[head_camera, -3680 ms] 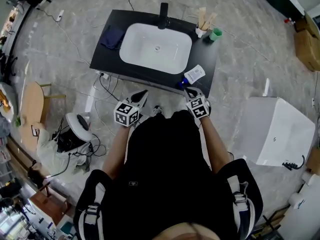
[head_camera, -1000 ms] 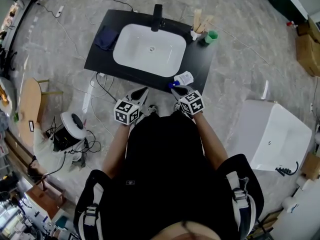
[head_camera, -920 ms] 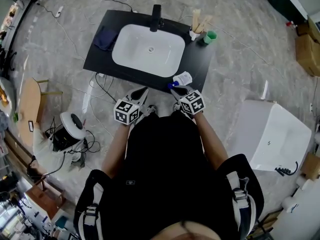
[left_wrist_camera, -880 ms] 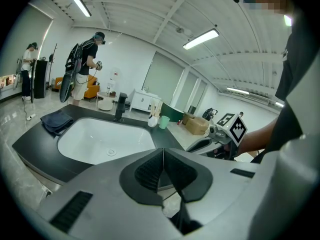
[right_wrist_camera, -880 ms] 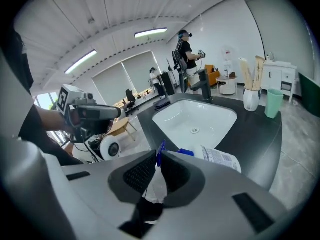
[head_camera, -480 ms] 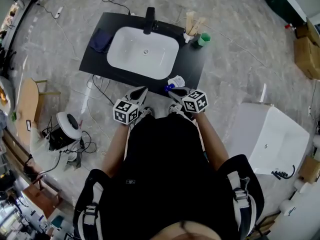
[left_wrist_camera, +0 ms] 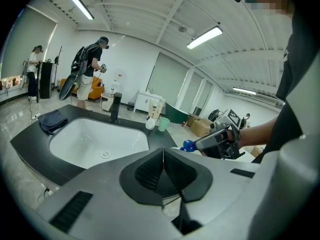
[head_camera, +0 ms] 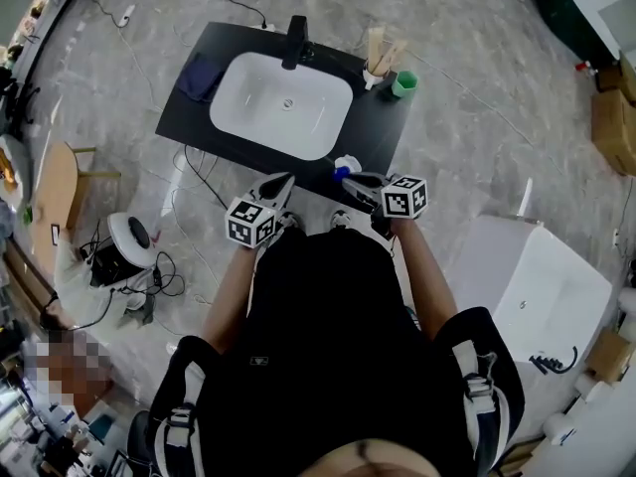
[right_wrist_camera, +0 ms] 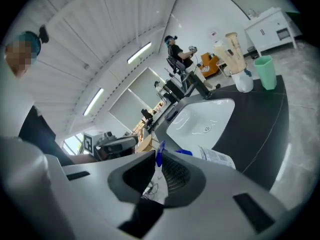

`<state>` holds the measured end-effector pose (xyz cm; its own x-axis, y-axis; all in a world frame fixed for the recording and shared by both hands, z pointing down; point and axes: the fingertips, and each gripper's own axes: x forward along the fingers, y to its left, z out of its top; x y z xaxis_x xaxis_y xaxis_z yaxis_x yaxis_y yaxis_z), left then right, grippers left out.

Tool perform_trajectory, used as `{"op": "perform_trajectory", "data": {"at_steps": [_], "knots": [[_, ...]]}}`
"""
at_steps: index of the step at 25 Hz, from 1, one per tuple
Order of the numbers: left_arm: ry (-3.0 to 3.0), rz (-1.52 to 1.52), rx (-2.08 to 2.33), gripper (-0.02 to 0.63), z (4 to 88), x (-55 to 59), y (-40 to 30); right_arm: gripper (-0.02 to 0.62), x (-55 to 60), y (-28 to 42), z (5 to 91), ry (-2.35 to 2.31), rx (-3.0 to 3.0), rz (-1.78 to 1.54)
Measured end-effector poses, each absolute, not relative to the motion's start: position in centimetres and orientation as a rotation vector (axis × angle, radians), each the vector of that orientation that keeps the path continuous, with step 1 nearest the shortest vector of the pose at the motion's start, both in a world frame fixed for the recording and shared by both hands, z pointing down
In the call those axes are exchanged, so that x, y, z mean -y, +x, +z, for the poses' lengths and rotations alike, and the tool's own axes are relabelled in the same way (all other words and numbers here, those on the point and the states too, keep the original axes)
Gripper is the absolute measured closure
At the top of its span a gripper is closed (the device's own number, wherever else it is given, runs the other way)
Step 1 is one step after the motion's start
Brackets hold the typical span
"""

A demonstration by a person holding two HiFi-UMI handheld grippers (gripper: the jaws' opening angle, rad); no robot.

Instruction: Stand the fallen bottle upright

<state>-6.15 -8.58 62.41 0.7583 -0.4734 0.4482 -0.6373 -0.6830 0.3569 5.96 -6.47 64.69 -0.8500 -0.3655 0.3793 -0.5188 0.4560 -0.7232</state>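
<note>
The white bottle (head_camera: 348, 164) with a blue top sits at the front right edge of the black counter (head_camera: 383, 127). It leans, its labelled body (right_wrist_camera: 218, 159) slanting away from the cap. My right gripper (head_camera: 354, 179) comes at it from the right. Its jaws are opening, and the blue top fills the gap between the tips (right_wrist_camera: 159, 159). The left gripper view shows the blue cap (left_wrist_camera: 187, 145) at the right gripper's tips (left_wrist_camera: 198, 143). My left gripper (head_camera: 283, 181) hangs in front of the counter, shut and empty (left_wrist_camera: 163, 156).
A white sink (head_camera: 283, 102) with a black faucet (head_camera: 295, 40) fills the counter's middle. On the counter are a dark cloth (head_camera: 201, 76) at far left, and a green cup (head_camera: 402, 84) and a holder of wooden sticks (head_camera: 376, 53) at far right. A white box (head_camera: 527, 286) stands on the floor to the right.
The right gripper has rolled and its marker cube has swung right. The bottle's white body looks shorter from above, tipped up from lying flat. The left gripper has barely shifted.
</note>
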Motion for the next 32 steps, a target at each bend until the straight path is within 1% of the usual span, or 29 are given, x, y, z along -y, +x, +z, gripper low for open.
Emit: {"op": "perform_trajectory", "data": {"at_steps": [4, 13, 25, 32], "knots": [[2.448, 0.432, 0.861, 0.591, 62.3, 8.7, -5.1, 0.502, 7.4, 7.5, 64.4, 0.783, 2.566, 1.538], [2.428, 0.426, 0.899, 0.591, 62.7, 8.1, -3.2, 0.500, 8.2, 9.3, 64.3, 0.731, 2.600, 1.653], [2.406, 0.402, 0.954, 0.591, 63.0, 7.6, -1.7, 0.495, 9.0, 11.6, 65.4, 0.706, 2.607, 1.732], [2.396, 0.397, 0.989, 0.591, 62.8, 6.9, -1.8, 0.491, 9.2, 12.0, 65.0, 0.694, 2.612, 1.709]]}}
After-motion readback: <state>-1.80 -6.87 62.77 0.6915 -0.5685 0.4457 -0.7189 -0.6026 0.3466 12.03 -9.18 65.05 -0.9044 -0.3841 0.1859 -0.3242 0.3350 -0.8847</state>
